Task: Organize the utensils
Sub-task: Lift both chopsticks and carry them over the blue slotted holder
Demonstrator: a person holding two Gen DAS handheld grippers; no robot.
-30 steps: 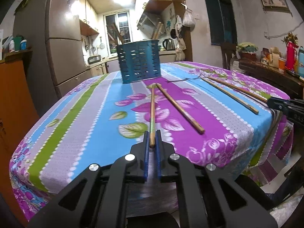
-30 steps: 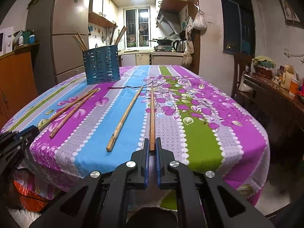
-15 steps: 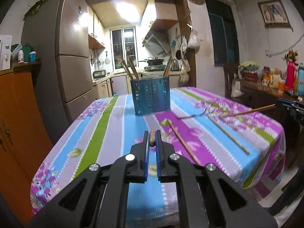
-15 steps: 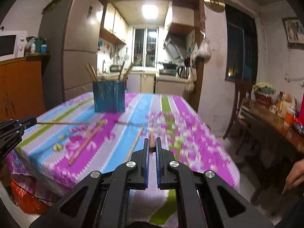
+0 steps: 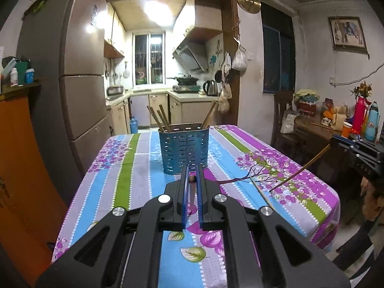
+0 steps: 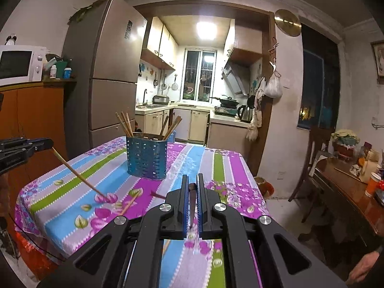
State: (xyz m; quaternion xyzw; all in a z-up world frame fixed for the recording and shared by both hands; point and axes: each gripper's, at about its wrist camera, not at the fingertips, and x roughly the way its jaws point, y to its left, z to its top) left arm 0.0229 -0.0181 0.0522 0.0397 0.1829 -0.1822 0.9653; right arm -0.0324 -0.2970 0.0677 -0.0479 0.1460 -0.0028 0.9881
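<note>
a blown-out square white ceiling light (image 5: pixel 153 12) in the far kitchen, upper centre of both frames, lights the dim room. glare streaks the tall brown glossy refrigerator (image 6: pixel 108 55) at upper left. edges bow and darken to black corners.

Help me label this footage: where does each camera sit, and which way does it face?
Left wrist: on the left tool, facing the blue utensil holder and kitchen; its own fingers grip a chopstick.
Right wrist: on the right tool, same direction from further right; clamps another chopstick.
Shared: holder, floral tablecloth, each other's tool.

Chopsticks' (image 5: pixel 158 118) lower ends hide inside the blue holder (image 5: pixel 184 148); a hand (image 6: pixel 362 270) is cut off at the corner
</note>
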